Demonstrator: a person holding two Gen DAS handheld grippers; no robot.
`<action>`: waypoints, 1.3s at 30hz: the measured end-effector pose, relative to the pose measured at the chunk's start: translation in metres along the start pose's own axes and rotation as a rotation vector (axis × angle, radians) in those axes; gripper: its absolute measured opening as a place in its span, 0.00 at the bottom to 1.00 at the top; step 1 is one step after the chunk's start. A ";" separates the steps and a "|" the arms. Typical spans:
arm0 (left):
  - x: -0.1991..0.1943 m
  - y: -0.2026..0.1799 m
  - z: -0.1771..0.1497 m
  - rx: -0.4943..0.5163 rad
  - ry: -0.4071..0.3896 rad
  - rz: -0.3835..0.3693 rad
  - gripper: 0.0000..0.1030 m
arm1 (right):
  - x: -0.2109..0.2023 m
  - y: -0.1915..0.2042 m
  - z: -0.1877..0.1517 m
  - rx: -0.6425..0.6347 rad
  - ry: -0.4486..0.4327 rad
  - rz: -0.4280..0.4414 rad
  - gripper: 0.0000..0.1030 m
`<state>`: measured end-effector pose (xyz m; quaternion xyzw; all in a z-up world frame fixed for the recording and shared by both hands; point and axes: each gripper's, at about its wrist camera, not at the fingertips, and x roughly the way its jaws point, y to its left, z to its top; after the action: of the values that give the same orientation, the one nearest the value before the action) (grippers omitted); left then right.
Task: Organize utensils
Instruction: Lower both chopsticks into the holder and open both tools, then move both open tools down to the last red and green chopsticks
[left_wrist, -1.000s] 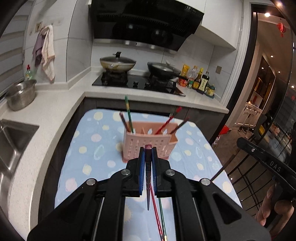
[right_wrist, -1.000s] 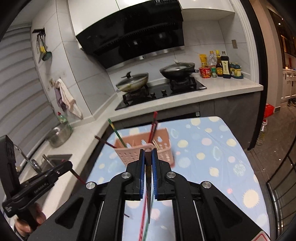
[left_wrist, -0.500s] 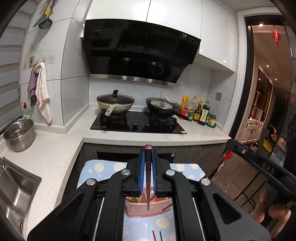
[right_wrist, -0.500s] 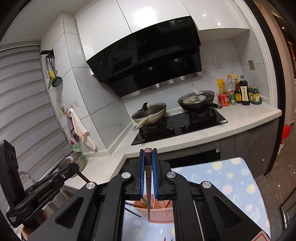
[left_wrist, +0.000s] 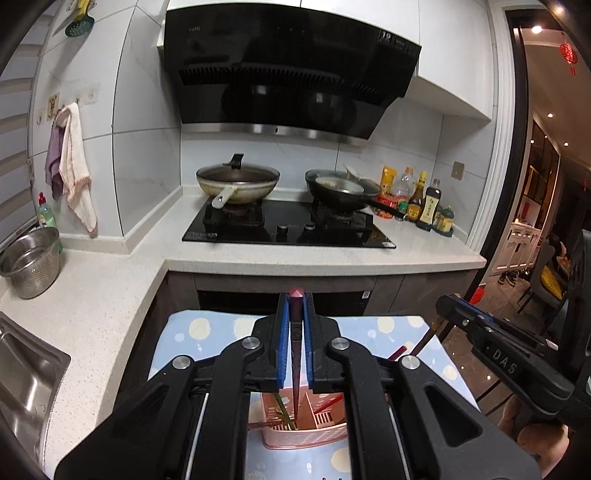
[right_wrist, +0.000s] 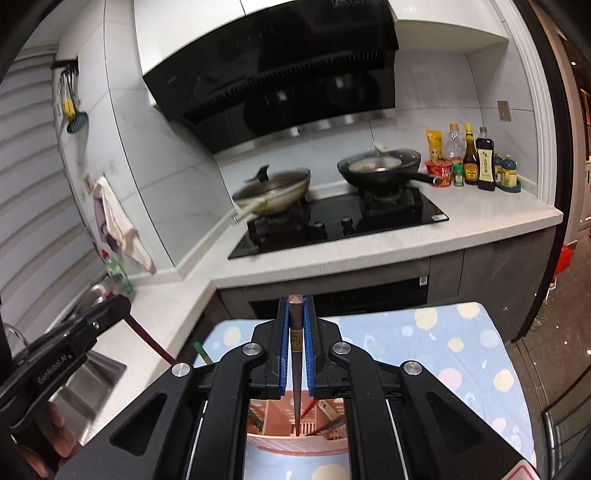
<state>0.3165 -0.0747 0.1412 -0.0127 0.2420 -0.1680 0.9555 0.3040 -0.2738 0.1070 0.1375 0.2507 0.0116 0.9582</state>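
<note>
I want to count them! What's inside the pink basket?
The pink basket holds a green chopstick and some red ones. Each tool grips a dark chopstick pointing into it. The tools cover most of the basket, so no full count.

A: White tiled wall (left_wrist: 147, 155) is reflecting the light; a black range hood (left_wrist: 288, 70) is hanging over the cooktop (left_wrist: 288, 229).

B: Noted. Pale stone counter (left_wrist: 110, 295) is wrapping the corner, with a steel sink (left_wrist: 22, 373) sitting at left. Ceiling spotlights (left_wrist: 536, 28) are glowing in the dim room past the doorway (left_wrist: 546, 184).
</note>
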 end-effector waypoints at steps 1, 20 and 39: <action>0.004 0.000 -0.004 0.002 0.011 0.003 0.07 | 0.003 0.000 -0.003 -0.003 0.011 -0.004 0.07; -0.065 0.010 -0.073 -0.043 0.059 0.123 0.82 | -0.095 0.011 -0.080 -0.075 0.012 -0.088 0.57; -0.088 0.018 -0.296 -0.088 0.446 0.223 0.85 | -0.113 0.009 -0.341 -0.109 0.445 -0.163 0.55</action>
<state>0.1114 -0.0120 -0.0818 0.0099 0.4537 -0.0496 0.8897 0.0408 -0.1872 -0.1224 0.0590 0.4647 -0.0225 0.8832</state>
